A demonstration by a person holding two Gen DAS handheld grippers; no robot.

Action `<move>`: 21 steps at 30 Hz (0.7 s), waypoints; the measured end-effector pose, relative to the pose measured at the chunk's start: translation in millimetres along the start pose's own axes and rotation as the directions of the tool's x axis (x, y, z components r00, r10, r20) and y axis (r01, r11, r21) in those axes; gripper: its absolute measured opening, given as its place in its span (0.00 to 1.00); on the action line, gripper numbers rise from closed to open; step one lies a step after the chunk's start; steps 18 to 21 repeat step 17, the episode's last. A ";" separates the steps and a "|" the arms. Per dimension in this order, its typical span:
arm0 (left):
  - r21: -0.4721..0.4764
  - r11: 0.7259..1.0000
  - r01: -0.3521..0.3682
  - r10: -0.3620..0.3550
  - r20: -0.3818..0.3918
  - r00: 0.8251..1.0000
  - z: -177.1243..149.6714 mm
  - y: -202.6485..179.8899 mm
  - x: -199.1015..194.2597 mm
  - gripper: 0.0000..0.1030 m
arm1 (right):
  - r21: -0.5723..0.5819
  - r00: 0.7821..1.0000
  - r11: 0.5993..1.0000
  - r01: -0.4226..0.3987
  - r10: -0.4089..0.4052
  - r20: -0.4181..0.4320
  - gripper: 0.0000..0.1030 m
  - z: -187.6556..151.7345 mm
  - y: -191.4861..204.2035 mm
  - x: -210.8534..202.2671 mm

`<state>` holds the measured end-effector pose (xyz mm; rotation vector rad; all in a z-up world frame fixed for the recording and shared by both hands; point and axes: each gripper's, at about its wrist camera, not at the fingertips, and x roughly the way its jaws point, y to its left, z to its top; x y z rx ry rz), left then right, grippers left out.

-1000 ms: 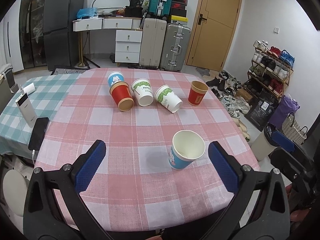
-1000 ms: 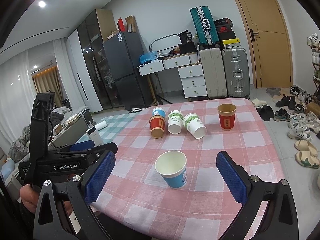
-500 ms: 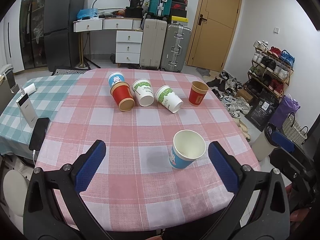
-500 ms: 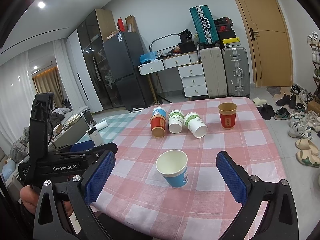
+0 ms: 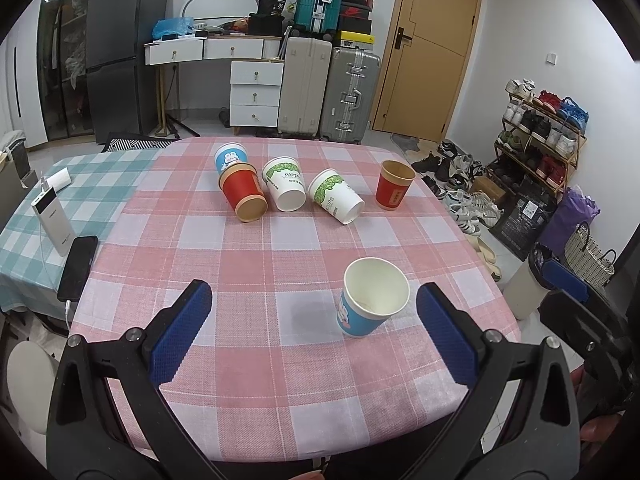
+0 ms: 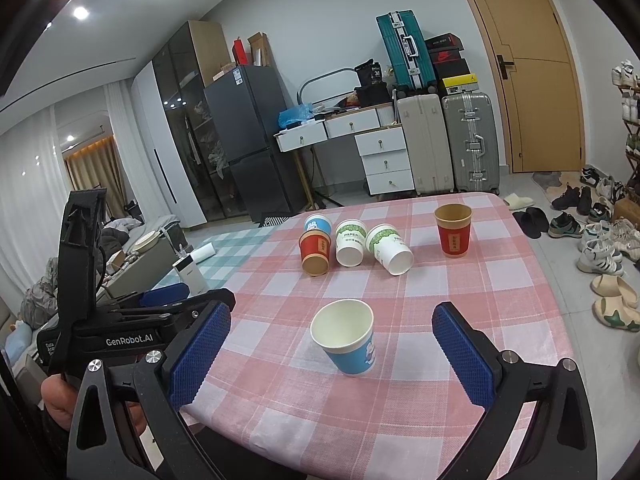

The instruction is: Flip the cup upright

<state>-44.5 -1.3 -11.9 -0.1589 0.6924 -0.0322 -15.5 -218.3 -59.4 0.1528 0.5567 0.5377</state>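
Blue cup (image 5: 370, 300) (image 6: 347, 336) standing upright near the near edge of the pink-checked table (image 5: 248, 364) (image 6: 500, 304), mouth opening upward, long axis vertical, base resting on the cloth.

Left gripper (image 5: 312, 338) hovering over the near edge with jaws spread wide, gripping nothing; blue cup sitting just inside its right finger (image 5: 446, 338), clear of both pads.

Right gripper (image 6: 330, 354) likewise gaping wide and gripping nothing; blue cup lying between its fingers (image 6: 200, 348), touching neither.

Toward the far edge, a row of five further cups:
- rabbit-print blue cup (image 5: 231, 158) (image 6: 318, 224), sitting farthest back, orientation not resolvable;
- lying red cup (image 5: 243, 194) (image 6: 315, 251), resting on its side, long axis running far-to-near, mouth facing the near edge, just in front of the rabbit-print cup;
- two green-banded white cups (image 5: 285, 189) (image 6: 351, 242), (image 5: 335, 196) (image 6: 389, 249), also lying on their sides, mouths facing the near edge, the second angling toward the right edge;
- upright red cup (image 5: 394, 186) (image 6: 453, 231), standing mouth up near the far right corner, apart from the others.

On the adjoining teal-checked cloth (image 5: 92, 196) at the left edge, power bank (image 5: 54, 220) (image 6: 191, 276) standing on end, black phone (image 5: 78, 266) lying flat beside it.
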 end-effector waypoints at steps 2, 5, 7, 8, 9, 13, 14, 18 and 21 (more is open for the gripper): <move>0.005 1.000 0.002 -0.002 -0.004 1.000 -1.4 -2.2 1.2 0.99 | 0.001 1.000 1.000 0.001 -0.001 0.000 1.00 -0.1 0.5 0.0; 0.005 1.000 0.001 -0.001 -0.003 1.000 -3.0 -3.5 1.7 0.99 | 0.000 1.000 1.000 0.001 -0.001 0.002 1.00 0.2 -0.6 -0.4; 0.000 1.000 -0.006 0.006 -0.003 1.000 -3.4 -3.7 2.2 0.99 | 0.001 1.000 1.000 0.000 0.000 0.001 1.00 0.2 -0.9 -0.3; -0.007 1.000 -0.010 0.010 -0.001 1.000 -3.7 -3.2 2.1 0.99 | 0.001 1.000 1.000 0.000 0.000 0.001 1.00 0.1 -0.5 -0.2; -0.016 1.000 -0.012 0.012 0.004 1.000 -3.9 -2.4 2.2 0.99 | 0.002 1.000 1.000 -0.001 0.001 0.000 1.00 -0.2 0.2 0.2; -0.019 1.000 -0.023 0.023 0.018 1.000 -4.8 -0.7 1.3 0.99 | 0.003 1.000 1.000 0.000 0.000 -0.002 1.00 -1.2 0.5 0.5; -0.014 1.000 -0.025 0.025 0.019 1.000 -4.5 -0.8 1.3 0.99 | 0.003 1.000 1.000 -0.001 0.001 -0.002 1.00 -1.2 0.4 0.6; 0.006 1.000 -0.027 0.027 0.042 0.999 -5.1 -2.9 -1.1 0.99 | 0.003 1.000 1.000 -0.002 0.002 -0.005 1.00 -4.1 2.5 1.9; 0.006 1.000 -0.027 0.027 0.042 0.999 -5.1 -2.9 -1.1 0.99 | 0.003 1.000 1.000 -0.002 0.002 -0.005 1.00 -4.1 2.5 1.9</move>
